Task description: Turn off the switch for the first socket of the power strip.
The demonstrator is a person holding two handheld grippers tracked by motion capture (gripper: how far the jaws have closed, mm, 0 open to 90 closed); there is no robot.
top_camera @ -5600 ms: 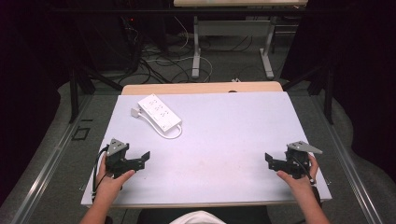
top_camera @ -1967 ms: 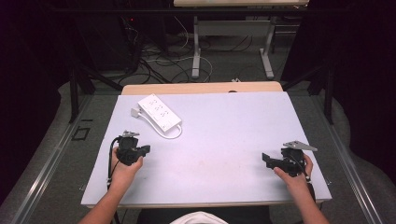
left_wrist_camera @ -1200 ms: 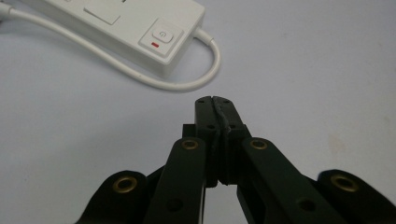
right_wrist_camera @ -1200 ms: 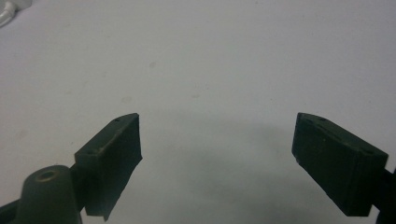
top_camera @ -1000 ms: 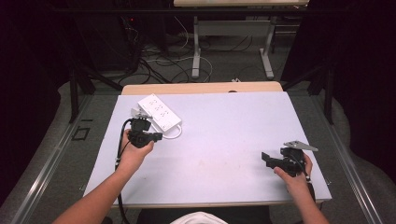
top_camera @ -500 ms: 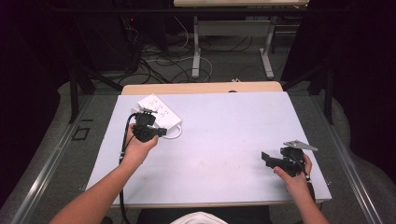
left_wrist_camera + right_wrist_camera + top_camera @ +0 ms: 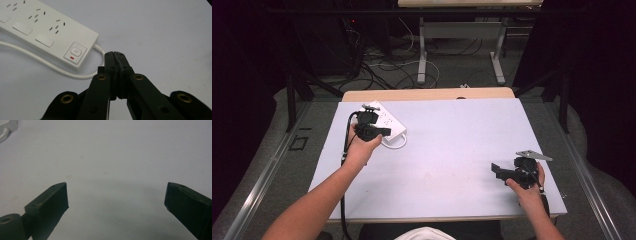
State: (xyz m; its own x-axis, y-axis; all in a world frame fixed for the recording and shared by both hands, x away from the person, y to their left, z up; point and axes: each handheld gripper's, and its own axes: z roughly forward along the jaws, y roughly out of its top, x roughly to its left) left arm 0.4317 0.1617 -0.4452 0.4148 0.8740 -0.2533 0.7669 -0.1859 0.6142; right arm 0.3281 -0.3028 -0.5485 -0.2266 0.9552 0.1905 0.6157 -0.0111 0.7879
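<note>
The white power strip (image 7: 384,121) lies in the upper left of the high view, on the far left part of the white table (image 7: 452,145), its long axis running from upper left down to lower right; in my left gripper view it fills the upper left (image 7: 47,32), and its near end with the power button (image 7: 75,51) sits just up and left of my closed tips; the white cord (image 7: 50,65) leaves that end and curls back under the strip's near edge. My left gripper (image 7: 379,132) hangs just over that end, jaws pressed together with nothing between them; the button lies up-left of the tips (image 7: 115,55), close but apart, I judge. My right gripper (image 7: 498,171) sits in the lower right, well apart; its jaws have just been opening and stand wide and empty (image 7: 116,195). The left gripper view alone gives the button and its red mark (image 7: 72,58); the high view gives the strip's whole lie.
</note>
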